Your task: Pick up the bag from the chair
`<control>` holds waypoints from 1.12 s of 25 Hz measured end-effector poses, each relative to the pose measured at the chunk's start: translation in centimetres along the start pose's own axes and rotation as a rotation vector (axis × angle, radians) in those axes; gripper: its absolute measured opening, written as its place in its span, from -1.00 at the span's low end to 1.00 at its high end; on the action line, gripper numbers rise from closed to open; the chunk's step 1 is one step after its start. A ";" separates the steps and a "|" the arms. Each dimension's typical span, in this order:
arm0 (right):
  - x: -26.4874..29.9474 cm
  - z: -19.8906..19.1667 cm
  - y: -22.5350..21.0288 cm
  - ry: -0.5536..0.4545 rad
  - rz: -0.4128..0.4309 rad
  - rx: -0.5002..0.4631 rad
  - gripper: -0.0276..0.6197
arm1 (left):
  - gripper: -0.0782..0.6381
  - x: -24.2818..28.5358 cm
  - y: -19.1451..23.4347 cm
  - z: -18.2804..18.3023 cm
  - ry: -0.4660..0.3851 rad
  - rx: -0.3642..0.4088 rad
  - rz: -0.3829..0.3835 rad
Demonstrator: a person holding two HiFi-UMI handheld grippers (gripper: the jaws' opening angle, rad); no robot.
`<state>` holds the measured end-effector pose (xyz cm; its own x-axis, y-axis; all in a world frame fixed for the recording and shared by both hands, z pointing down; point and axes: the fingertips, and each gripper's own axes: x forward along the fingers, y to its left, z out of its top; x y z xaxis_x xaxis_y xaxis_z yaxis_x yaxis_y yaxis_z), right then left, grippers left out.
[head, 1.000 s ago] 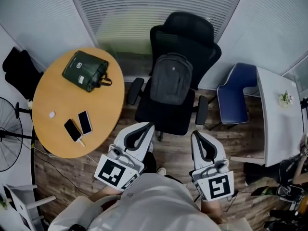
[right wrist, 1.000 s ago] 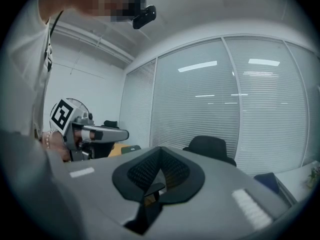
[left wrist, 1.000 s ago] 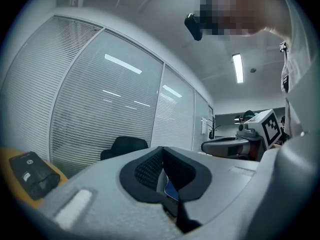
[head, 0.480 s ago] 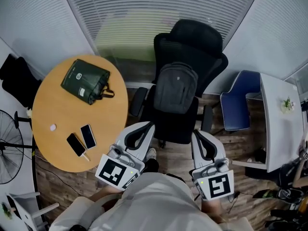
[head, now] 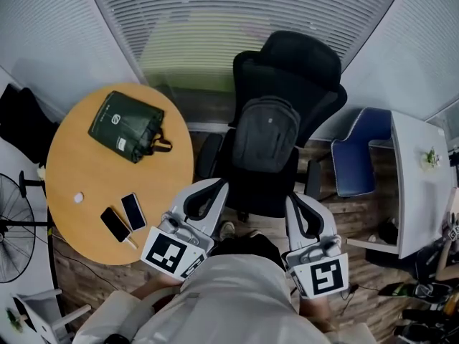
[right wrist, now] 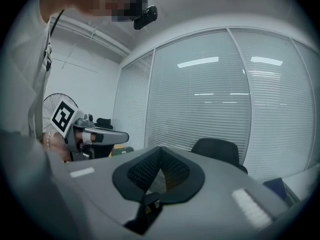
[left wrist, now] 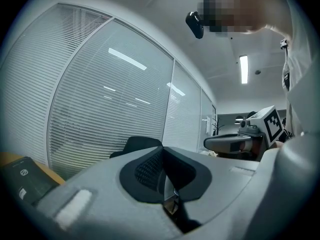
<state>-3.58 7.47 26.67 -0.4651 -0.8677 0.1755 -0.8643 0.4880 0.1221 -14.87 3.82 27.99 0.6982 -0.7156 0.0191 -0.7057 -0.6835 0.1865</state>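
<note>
- Grey backpack leans upright on black chair, frame centre.
- Jaws together on nothing: left gripper, right gripper, lower centre, short of the chair.
- Backpack probably soft, saggy, moderately heavy; best taken by its top edge.

**Office: small glass-walled meeting room**

Setting: office interior. Evidence as follows.
- Black high-backed swivel chair with armrests.
- Round wooden table, bearing two phones and a green document bag.
- Blue visitor chair just beside a white desk.
- Horizontal blinds across curved glass partitions.
- Wood-plank floor.
- Pedestal fan at the left edge.
- Strip light set in a plain white ceiling.
</note>
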 end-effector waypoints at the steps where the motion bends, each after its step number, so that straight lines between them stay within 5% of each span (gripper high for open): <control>1: 0.2 -0.1 -0.1 0.001 -0.003 0.000 -0.91 | -0.77 0.2 0.2 -0.1 0.001 -0.002 -0.001; 28: 4.4 -1.9 -12.1 -0.008 -0.022 0.025 -0.91 | -0.77 13.1 0.0 0.1 0.020 0.022 -0.034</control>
<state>5.17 -2.05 27.84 -0.4471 -0.8791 0.1653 -0.8789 0.4661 0.1011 -5.74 -5.62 28.20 0.7241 -0.6889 0.0324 -0.6837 -0.7108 0.1653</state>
